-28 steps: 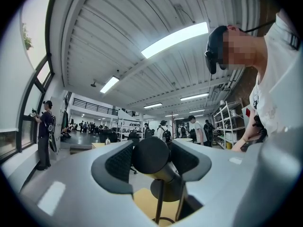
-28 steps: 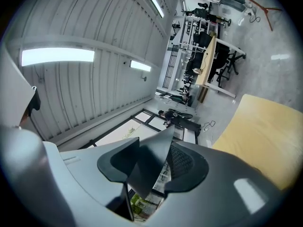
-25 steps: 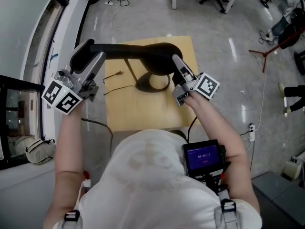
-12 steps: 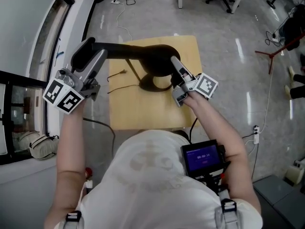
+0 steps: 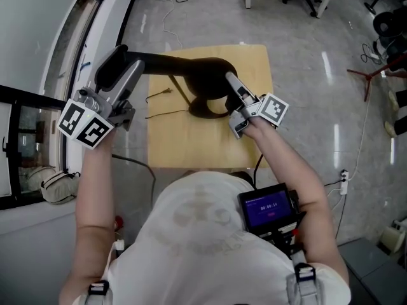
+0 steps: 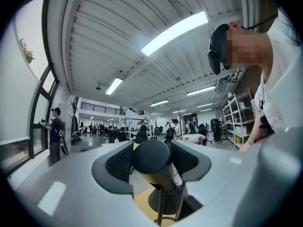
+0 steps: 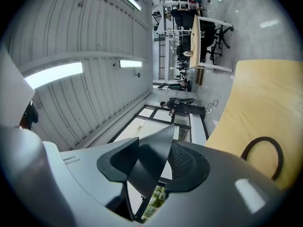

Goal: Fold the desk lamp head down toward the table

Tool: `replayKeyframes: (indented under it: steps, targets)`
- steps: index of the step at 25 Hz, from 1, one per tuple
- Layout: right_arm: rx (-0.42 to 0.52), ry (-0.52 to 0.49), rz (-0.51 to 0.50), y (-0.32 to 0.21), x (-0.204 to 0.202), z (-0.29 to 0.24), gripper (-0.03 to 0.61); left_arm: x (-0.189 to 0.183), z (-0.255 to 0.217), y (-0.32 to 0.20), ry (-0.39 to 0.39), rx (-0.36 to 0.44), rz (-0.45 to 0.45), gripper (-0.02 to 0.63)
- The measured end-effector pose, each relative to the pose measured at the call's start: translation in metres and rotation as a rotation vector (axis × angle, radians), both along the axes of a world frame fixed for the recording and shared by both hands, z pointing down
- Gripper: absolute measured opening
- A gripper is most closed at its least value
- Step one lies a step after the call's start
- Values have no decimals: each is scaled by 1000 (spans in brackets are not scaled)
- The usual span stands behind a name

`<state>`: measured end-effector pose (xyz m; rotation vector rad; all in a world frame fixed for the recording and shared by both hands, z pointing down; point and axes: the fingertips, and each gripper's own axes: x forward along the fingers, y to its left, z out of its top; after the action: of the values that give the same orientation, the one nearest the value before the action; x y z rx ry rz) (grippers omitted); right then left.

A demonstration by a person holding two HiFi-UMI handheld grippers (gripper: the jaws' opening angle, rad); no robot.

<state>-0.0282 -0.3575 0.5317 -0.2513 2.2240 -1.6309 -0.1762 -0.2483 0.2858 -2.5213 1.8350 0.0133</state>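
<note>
The fold is under way: the lamp head (image 5: 205, 75) hangs above the table (image 5: 210, 148), and I judge the next move calls for the right gripper (image 5: 230, 84) to press it lower while the left gripper (image 5: 125, 68) braces the lamp arm (image 5: 159, 62). Both forearms reach forward, 1 gripper at each end of the lamp. The left jaws clamp the arm's round end, and the right jaws pinch the head's thin rim.

- Desk lamp (image 5: 197, 72): black all over.
- Table (image 5: 191, 146): pale yellow wood.
- Left gripper (image 5: 126, 72) and right gripper (image 5: 230, 81): grey, with black-and-white square markers on their cubes.
- Floor (image 5: 305, 94) around the table: glossy grey.
- Person's shirt (image 5: 191, 234), at the table's near edge: white.
</note>
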Motion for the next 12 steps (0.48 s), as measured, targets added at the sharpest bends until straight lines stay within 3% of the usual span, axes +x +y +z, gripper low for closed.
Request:
replayKeyframes:
  steps: [6, 12]
  targets:
    - [34, -9, -21, -5, -9, 4, 193, -1, -5, -1, -8, -12, -29, 244]
    - [-31, -45, -23, 1, -10, 2, 192, 0, -5, -4, -3, -19, -60, 242]
